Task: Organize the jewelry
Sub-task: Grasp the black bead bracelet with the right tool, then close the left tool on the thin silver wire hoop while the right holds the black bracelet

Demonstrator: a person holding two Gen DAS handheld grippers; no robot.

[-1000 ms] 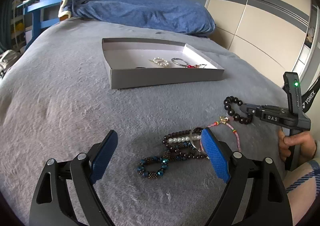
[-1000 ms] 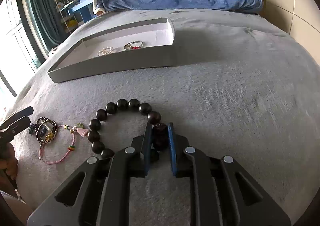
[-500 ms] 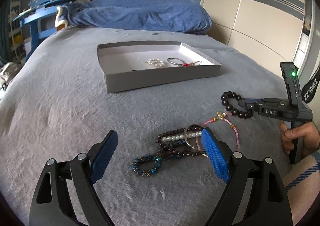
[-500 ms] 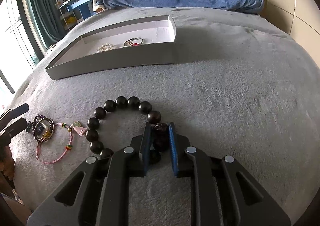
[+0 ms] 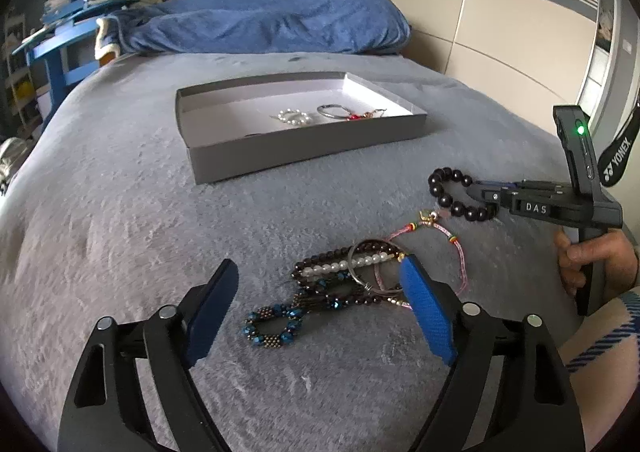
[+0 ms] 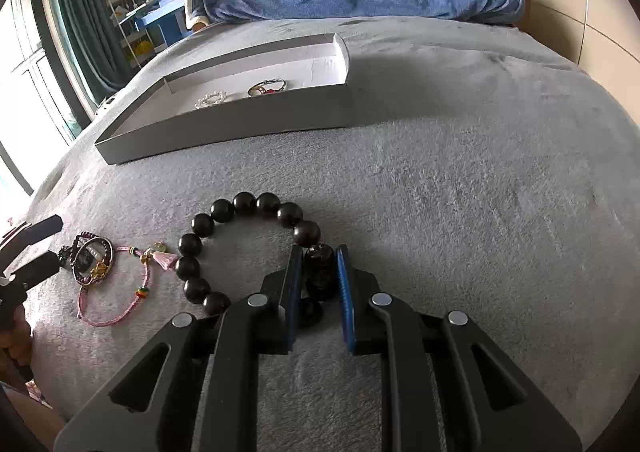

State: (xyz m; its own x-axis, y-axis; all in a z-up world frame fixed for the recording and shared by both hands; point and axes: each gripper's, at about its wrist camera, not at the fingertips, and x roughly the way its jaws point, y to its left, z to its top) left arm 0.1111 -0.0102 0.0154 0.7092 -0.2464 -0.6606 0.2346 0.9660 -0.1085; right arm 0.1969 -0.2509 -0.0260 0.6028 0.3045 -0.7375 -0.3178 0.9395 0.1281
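My right gripper (image 6: 319, 252) is shut on one bead of a dark round-bead bracelet (image 6: 244, 202), whose loop lies on the grey bedcover ahead of it. The left wrist view shows the same bracelet (image 5: 444, 180) at the right gripper's tip (image 5: 476, 188). My left gripper (image 5: 318, 262) hovers wide over a tangled pile of bracelets (image 5: 344, 264); its jaws are closing. A blue-bead bracelet (image 5: 274, 326) lies between them, untouched. A pink cord bracelet (image 5: 456, 248) trails right. The grey box (image 5: 304, 156) holds a pearl bracelet (image 5: 294, 117) and a silver bangle (image 5: 340, 112).
A blue blanket (image 5: 260, 24) is heaped at the head of the bed, behind the box. A cream wardrobe (image 5: 500, 12) stands to the right, a blue desk (image 5: 60, 48) with books to the left. A person's hand (image 5: 580, 252) grips the right handle.
The left gripper has rolled a little, so the box looks more level in its view, and its jaws stand slightly narrower. The right gripper keeps still, shut on the dark beads.
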